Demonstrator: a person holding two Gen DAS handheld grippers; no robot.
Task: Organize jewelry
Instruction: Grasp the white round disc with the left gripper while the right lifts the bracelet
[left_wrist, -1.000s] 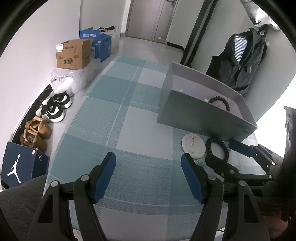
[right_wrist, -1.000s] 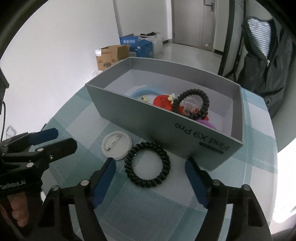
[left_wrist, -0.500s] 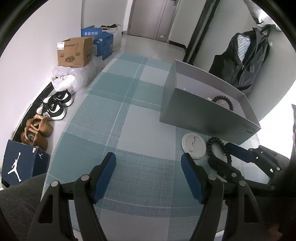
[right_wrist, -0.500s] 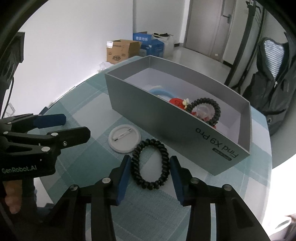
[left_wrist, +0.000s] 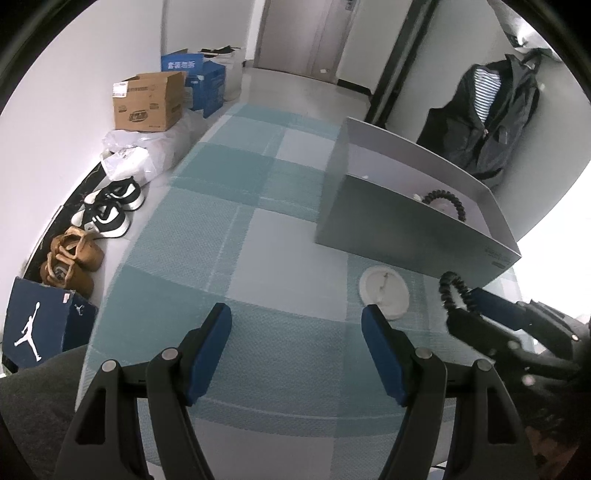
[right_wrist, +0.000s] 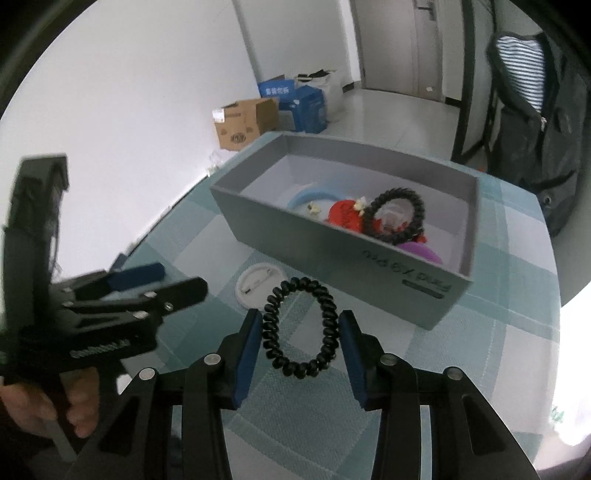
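My right gripper (right_wrist: 301, 325) is shut on a black coil hair tie (right_wrist: 325, 310) and holds it raised above the checked cloth, in front of the grey box (right_wrist: 332, 254). The box holds another black coil tie (right_wrist: 417, 210), a red piece (right_wrist: 341, 216), a blue ring (right_wrist: 310, 194) and a purple piece (right_wrist: 424, 253). A white round badge (right_wrist: 255, 286) lies on the cloth beside the box. My left gripper (left_wrist: 297, 325) is open and empty over the cloth, left of the badge (left_wrist: 384, 291). The held tie (left_wrist: 448, 291) and right gripper (left_wrist: 476, 310) also show in the left wrist view.
The grey box (left_wrist: 406, 229) stands on a table with a teal checked cloth (left_wrist: 236, 236). On the floor to the left are shoes (left_wrist: 107, 210), a cardboard box (left_wrist: 147, 101) and a blue shoe box (left_wrist: 40, 328). A dark jacket (left_wrist: 491, 110) hangs behind.
My right gripper closed its fingers on the black coil tie and lifted it off the cloth. The left gripper stayed open and barely moved.
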